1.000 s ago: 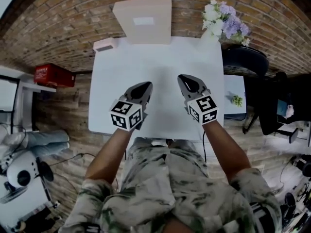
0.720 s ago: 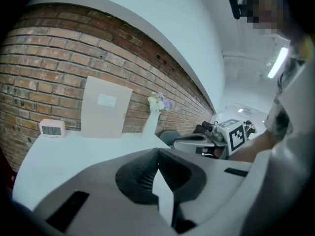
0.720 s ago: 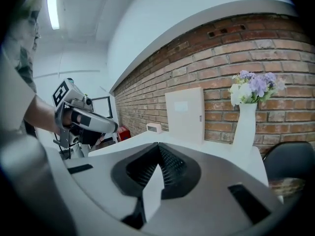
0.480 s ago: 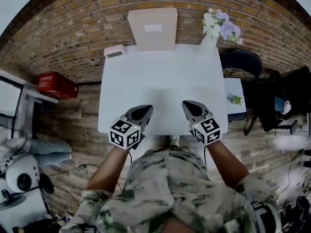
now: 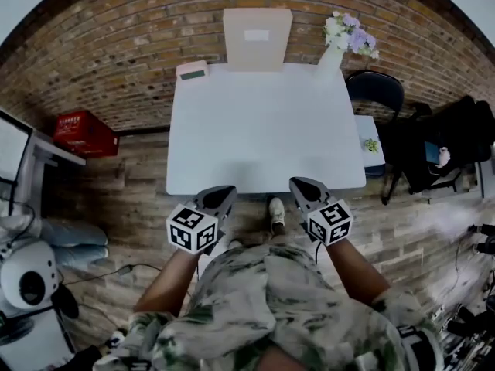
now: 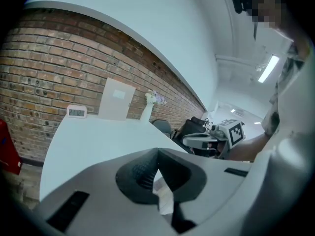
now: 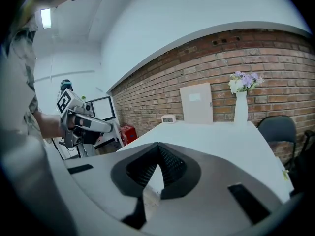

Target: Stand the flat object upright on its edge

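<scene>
The flat object is a pale board (image 5: 257,39) with a small white label. It stands upright on its edge at the far side of the white table (image 5: 263,130), against the brick wall, and shows too in the left gripper view (image 6: 117,99) and the right gripper view (image 7: 196,103). My left gripper (image 5: 224,194) hangs at the table's near edge, shut and empty (image 6: 157,151). My right gripper (image 5: 300,185) is level with it to the right, also shut with nothing between its jaws (image 7: 158,145). Both are far from the board.
A small digital clock (image 5: 192,70) sits at the table's far left corner and a white vase of flowers (image 5: 340,41) at the far right. A dark chair (image 5: 375,91) and low side table (image 5: 370,141) stand right; a red box (image 5: 85,132) lies on the floor left.
Both grippers have drawn back from over the middle of the table to its near edge. The table and board now sit farther up in the head view.
</scene>
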`<state>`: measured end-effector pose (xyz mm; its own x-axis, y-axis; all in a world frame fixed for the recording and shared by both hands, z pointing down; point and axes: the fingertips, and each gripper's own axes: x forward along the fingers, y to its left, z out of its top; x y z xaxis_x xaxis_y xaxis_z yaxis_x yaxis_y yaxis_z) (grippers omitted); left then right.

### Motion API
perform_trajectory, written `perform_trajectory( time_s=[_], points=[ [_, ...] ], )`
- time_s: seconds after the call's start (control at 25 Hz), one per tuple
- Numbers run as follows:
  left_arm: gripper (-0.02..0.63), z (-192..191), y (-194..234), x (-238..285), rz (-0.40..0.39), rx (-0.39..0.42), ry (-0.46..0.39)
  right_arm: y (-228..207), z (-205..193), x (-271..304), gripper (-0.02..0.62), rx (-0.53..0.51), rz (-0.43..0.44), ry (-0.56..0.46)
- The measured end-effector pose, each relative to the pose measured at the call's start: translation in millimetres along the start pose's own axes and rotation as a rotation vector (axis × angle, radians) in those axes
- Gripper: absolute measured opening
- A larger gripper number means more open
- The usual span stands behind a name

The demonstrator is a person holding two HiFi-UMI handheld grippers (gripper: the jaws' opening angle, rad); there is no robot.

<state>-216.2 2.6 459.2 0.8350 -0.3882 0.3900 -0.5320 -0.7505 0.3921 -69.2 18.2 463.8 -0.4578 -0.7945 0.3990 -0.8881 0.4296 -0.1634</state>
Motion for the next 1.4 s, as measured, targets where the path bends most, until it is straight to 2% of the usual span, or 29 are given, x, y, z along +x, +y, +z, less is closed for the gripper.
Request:
perform_trajectory(
  time_s=[0.2,0.48,0.72,1.0,1.4],
  points=[
    [0.025,-22.8,-9.4,-38.6,-0.017,0.008,0.002,46.6,-15.1,-20.3,0.021,-0.007,-0.006,0.007],
    [0.025,-45.7,-16.5,-67.3,-0.043,0.057,0.035,84.1,-26.9,-33.8,0.021,-0.013,-0.028,0.003],
    [0.025,-63.7,-18.1,-91.4,-0.042,0.075,0.051,118.6,-37.5,-38.7,0.021,-0.027,0.0,0.031],
    [0.025,-71.4,-13.1,-114.6,-0.048,0.038,0.022,132.0,-43.0,-37.3,0.021,-0.033,-0.003,0.041],
    [0.025,-75.2,-5.7,-136.7,-0.024,0.031,-0.001,145.1,-35.2,-32.2,0.02,-0.066,0.011,0.044]
  ],
)
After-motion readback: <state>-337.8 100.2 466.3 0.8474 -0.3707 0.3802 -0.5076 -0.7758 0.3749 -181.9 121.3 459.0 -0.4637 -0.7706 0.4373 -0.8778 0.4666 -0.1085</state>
